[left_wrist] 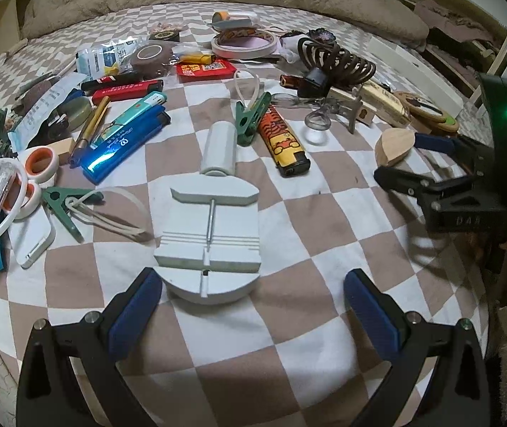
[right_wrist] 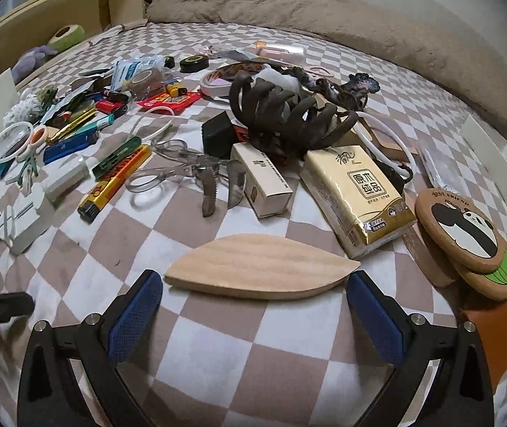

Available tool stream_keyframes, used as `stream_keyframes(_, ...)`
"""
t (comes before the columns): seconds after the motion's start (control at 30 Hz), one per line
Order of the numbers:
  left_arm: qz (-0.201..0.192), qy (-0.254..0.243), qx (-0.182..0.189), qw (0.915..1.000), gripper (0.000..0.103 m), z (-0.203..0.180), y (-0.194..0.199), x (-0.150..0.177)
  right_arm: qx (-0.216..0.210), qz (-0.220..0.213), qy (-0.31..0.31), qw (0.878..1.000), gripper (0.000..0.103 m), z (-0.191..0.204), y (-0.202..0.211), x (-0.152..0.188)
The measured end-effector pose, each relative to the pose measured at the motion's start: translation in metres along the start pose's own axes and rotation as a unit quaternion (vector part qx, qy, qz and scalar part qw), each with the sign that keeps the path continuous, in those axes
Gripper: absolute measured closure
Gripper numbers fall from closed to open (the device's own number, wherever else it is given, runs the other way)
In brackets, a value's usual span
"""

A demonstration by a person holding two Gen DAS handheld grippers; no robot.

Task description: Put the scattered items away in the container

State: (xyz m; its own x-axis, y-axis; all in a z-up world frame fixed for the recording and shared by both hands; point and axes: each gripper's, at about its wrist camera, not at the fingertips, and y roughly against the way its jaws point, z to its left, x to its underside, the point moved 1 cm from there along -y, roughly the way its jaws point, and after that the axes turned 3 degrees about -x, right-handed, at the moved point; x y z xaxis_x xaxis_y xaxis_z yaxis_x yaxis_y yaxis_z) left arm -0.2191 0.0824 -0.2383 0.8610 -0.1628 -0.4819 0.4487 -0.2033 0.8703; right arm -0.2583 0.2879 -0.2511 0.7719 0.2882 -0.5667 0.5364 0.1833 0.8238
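**Both grippers open over cluttered bed**

The left hand-held gripper (left_wrist: 253, 306) is held open before a grey tool (left_wrist: 208, 235). The right hand-held gripper (right_wrist: 253, 306) is spread wide around a wooden leaf (right_wrist: 260, 267), untouched, lying on the checked bed (right_wrist: 218, 356). A container cannot be identified.

Left gripper (left_wrist: 251, 306) open, jaws spread either side of grey tool (left_wrist: 208, 238) on checked bedsheet (left_wrist: 324, 249). Right gripper (left_wrist: 401, 163) brackets wooden leaf (left_wrist: 394, 146) near the bedsheet's right edge.
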Motion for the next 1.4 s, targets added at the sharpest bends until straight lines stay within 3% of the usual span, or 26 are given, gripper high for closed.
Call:
stream_keyframes(0.17,0.0,0.007,0.006,1.0,0.0,0.001,0.001,-0.001,-0.003,-0.003,0.002,1.0,0.0,-0.004,-0.001,-0.004)
stream_keyframes(0.33,-0.011,0.062,0.06,0.9962,0.002,0.02,0.009,-0.002,-0.008,-0.003,0.044,0.999,0.0,-0.002,-0.003,-0.009)
stream_keyframes(0.5,-0.014,0.072,0.049,0.9961,0.027,0.026,0.013,-0.003,-0.017,-0.011,0.06,0.998,0.0,-0.006,-0.001,-0.007)
stream_keyframes(0.7,-0.017,0.019,-0.003,0.9997,0.042,0.017,0.011,-0.003,-0.035,-0.01,0.057,0.998,0.0,-0.01,-0.004,-0.009)
stream_keyframes(0.8,-0.019,0.019,-0.009,0.9996,0.054,0.021,0.011,-0.004,-0.031,-0.001,0.048,0.998,0.0,-0.01,-0.006,-0.009)
stream_keyframes(0.87,-0.02,0.024,-0.002,0.9995,0.055,0.025,0.011,-0.005,-0.019,0.002,0.042,0.999,0.0,-0.007,-0.006,-0.01)
stream_keyframes(0.97,-0.021,0.028,0.004,0.9994,0.055,0.027,0.012,-0.005,-0.018,0.006,0.031,0.999,0.008,-0.004,-0.005,-0.01)
stream_keyframes(1.03,-0.022,0.029,0.005,0.9993,0.055,0.026,0.013,-0.006,-0.03,0.008,0.016,0.999,0.021,-0.003,-0.002,-0.008)
stream_keyframes(1.13,-0.022,0.032,0.007,0.9992,0.055,0.026,0.014,-0.006,-0.035,0.01,0.002,0.999,0.028,-0.002,0.001,-0.006)
stream_keyframes(1.27,-0.024,0.03,0.007,0.9992,0.055,0.026,0.015,-0.007,-0.026,0.004,0.023,0.999,0.027,0.004,0.003,-0.003)
stream_keyframes(1.33,-0.024,0.03,0.007,0.9992,0.055,0.026,0.015,-0.007,-0.009,-0.005,0.038,0.999,0.01,0.004,0.006,-0.001)
stream_keyframes(1.4,-0.023,0.03,0.009,0.9993,0.055,0.027,0.016,-0.007,0.0,-0.02,0.054,0.998,0.007,0.002,0.012,0.003)
